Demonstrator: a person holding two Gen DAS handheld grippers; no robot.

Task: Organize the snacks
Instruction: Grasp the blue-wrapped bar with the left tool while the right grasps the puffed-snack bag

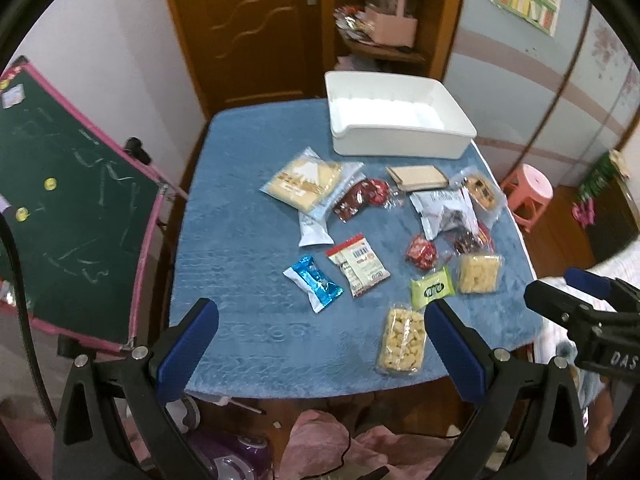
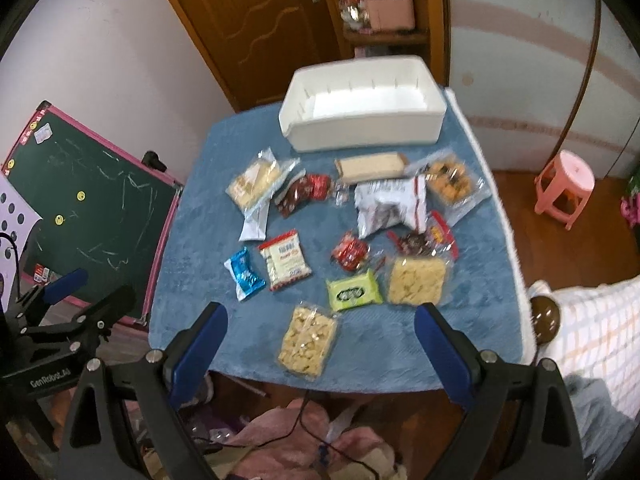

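Several snack packs lie scattered on a blue-covered table (image 1: 240, 240). Among them are a blue wrapper (image 1: 314, 282), a green pack (image 1: 433, 289), a clear puffed-snack pack (image 1: 401, 340) near the front edge, and a yellow cracker pack (image 1: 302, 182). An empty white bin (image 1: 400, 120) stands at the table's far side; it also shows in the right wrist view (image 2: 362, 106). My left gripper (image 1: 320, 320) is open and empty above the front edge. My right gripper (image 2: 320, 320) is open and empty, above the puffed-snack pack (image 2: 307, 338).
A green chalkboard (image 1: 76, 216) with a pink frame leans left of the table. A wooden door (image 1: 248, 28) and shelf stand behind. A pink stool (image 2: 566, 186) is on the floor at right. Pink cloth and a cable lie below the front edge.
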